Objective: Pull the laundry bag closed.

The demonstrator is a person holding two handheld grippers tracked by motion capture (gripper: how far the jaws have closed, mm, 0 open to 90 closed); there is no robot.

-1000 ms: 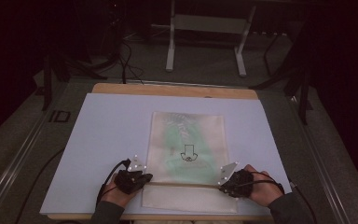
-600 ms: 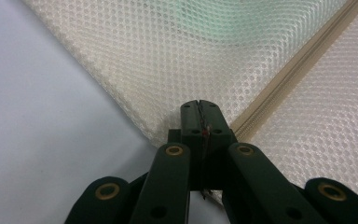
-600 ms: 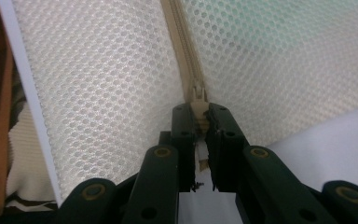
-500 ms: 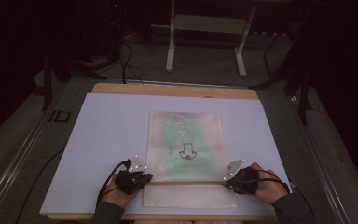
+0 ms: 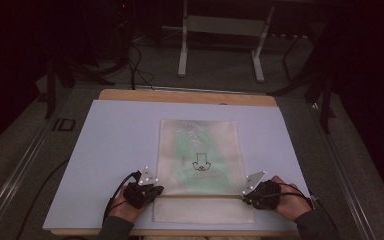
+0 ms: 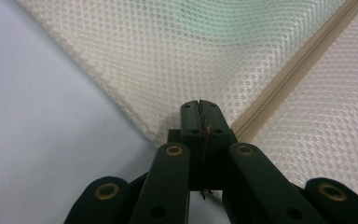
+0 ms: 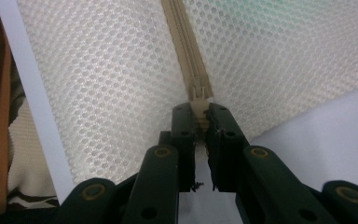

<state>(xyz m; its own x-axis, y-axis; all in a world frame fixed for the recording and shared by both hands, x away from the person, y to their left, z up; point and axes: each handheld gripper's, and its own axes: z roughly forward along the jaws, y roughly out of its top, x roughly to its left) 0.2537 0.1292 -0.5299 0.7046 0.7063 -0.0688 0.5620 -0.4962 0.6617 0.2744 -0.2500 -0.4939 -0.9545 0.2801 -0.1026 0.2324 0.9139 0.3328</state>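
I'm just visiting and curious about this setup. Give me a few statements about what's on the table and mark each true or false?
1. The mesh bag lies flat on the white mat. True.
2. Something green shows through the bag. True.
3. The right gripper hangs open above the bag. False: its jaws are shut on the zipper pull.
4. The left gripper holds a cup. False: it pinches the bag's edge beside the zipper.
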